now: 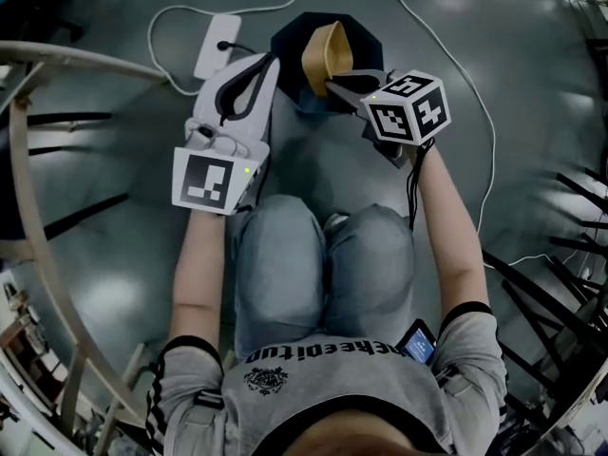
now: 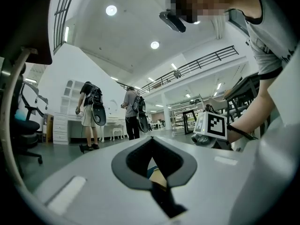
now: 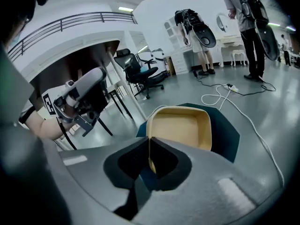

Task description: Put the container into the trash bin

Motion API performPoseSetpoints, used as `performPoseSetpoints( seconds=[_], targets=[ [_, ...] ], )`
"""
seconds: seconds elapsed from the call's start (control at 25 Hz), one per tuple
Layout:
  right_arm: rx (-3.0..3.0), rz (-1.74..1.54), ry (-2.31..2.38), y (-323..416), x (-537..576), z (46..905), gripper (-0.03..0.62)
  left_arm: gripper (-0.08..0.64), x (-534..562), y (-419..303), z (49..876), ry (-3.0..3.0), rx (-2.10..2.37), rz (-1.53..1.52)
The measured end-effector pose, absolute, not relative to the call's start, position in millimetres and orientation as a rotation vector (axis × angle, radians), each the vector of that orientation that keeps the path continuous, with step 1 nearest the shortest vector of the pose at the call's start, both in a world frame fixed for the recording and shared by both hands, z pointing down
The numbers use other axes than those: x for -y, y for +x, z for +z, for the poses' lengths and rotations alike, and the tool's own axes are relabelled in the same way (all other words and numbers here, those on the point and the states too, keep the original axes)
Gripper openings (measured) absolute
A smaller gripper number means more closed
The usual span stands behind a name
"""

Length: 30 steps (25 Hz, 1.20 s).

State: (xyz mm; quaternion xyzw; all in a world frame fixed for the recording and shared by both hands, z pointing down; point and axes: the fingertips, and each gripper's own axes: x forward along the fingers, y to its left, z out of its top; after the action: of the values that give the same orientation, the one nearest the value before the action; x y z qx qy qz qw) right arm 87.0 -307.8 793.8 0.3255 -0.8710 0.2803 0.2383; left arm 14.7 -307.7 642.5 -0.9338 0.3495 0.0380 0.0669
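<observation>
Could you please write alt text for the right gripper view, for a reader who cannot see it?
The right tool grips the rim of a tan container, holding it over a dark trash bin on the grey floor. The left tool hovers at the left.

Both forearms [image 1: 198, 269] reach forward. The left gripper [image 1: 269, 63] has its jaws together, empty. The right gripper [image 1: 334, 85] pinches the container [image 1: 328, 53] by its rim.

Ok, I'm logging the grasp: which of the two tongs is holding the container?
The right tongs: shut on the rim of the tan container, over the dark trash bin. The left tongs are shut on nothing.
</observation>
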Motion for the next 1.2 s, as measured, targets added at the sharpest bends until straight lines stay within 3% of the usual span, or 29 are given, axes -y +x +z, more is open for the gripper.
performPoseSetpoints(
  seconds=[1.2],
  targets=[
    [1.687,0.542,0.534,83.2,329.0,914.2,0.038,0.020,301.5,-32.2,669.8,-2.785,-1.165,0.113]
  ],
)
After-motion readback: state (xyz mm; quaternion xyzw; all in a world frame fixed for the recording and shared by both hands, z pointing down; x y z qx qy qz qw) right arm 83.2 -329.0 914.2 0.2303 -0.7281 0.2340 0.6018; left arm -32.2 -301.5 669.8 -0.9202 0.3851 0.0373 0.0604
